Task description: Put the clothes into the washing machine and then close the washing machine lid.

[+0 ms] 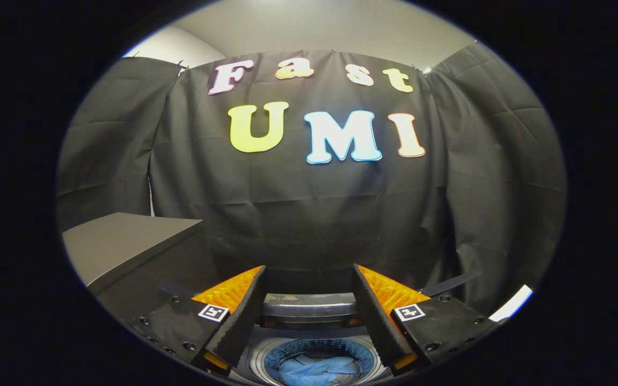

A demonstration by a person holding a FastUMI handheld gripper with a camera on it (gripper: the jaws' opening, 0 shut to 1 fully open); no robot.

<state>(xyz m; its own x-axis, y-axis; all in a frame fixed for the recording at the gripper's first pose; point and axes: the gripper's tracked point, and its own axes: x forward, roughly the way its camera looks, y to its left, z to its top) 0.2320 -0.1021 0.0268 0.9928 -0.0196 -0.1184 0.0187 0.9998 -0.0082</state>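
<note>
Below and between my fingers sits the washing machine (309,308), its lid up and the round drum opening facing me. A light blue piece of clothing (317,370) lies crumpled inside the drum. My gripper (309,276) hovers above the machine's rear panel, open wide, with nothing between its fingers. The raised lid edge is seen as a dark grey band just ahead of the fingers.
A grey box-like cabinet (126,246) stands to the left of the fingers, its flat top about level with them. The black cloth wall (309,214) hangs close behind the machine. A white strip (513,303) shows at the lower right.
</note>
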